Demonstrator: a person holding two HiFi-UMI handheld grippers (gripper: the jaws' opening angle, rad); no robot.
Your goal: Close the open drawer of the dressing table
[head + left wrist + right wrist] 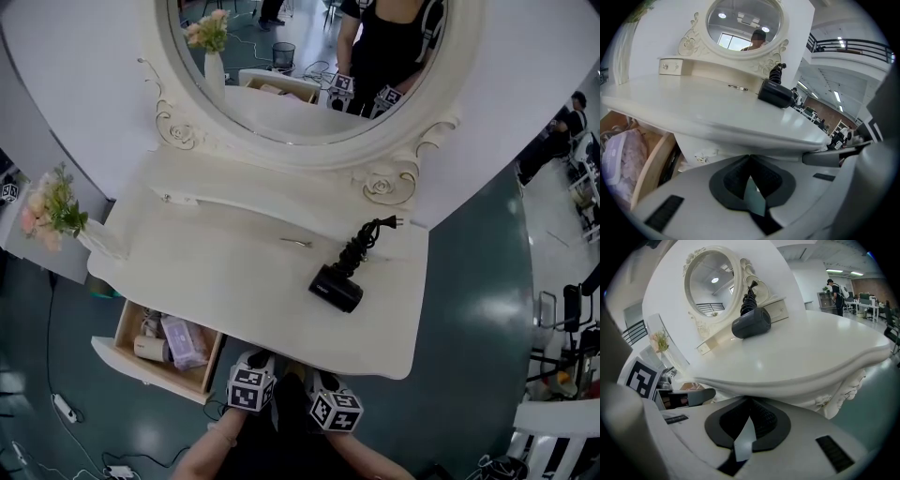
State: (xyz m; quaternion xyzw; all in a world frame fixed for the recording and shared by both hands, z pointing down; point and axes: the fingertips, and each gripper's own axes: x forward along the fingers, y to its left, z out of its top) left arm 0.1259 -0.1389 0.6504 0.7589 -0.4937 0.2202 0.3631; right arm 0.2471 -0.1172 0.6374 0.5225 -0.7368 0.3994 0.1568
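Two hand-held grippers, neither at work yet. The left hand-held gripper (750, 160) is clenched, its pads meeting at the tips with nothing between them. The right hand-held gripper (749, 401) is clenched and empty in the same way. Both are held low at the front edge of the worktop (234, 281), side by side and pointing in under its lip.

Progress: nothing done, judging by the layout. The drawer (148, 368) stands pulled well out below the worktop's left front corner. Its front panel is untouched, and it sits just to the left of the left hand-held gripper. The whole push is left to do, and the left side looks the nearer one for it.

Materials and shapes:
- Worktop: cream, glossy and smooth, with a curved, moulded edge and carved scrollwork below.
- Drawer: a bare pale wood box with a cream front. Inside lie a soft lilac pouch (184, 340) and a small round jar (150, 349), both below the rim as far as the pictures show.
- Mirror (309, 66): oval, in a cream frame with rose carving.
- Hair dryer (336, 287): matte black, lying on its side, its cord bunched behind it.
- Pin (296, 243): thin and metallic, lying mid-worktop.
- Flowers (52, 211): pink, in a white vase at the left corner.
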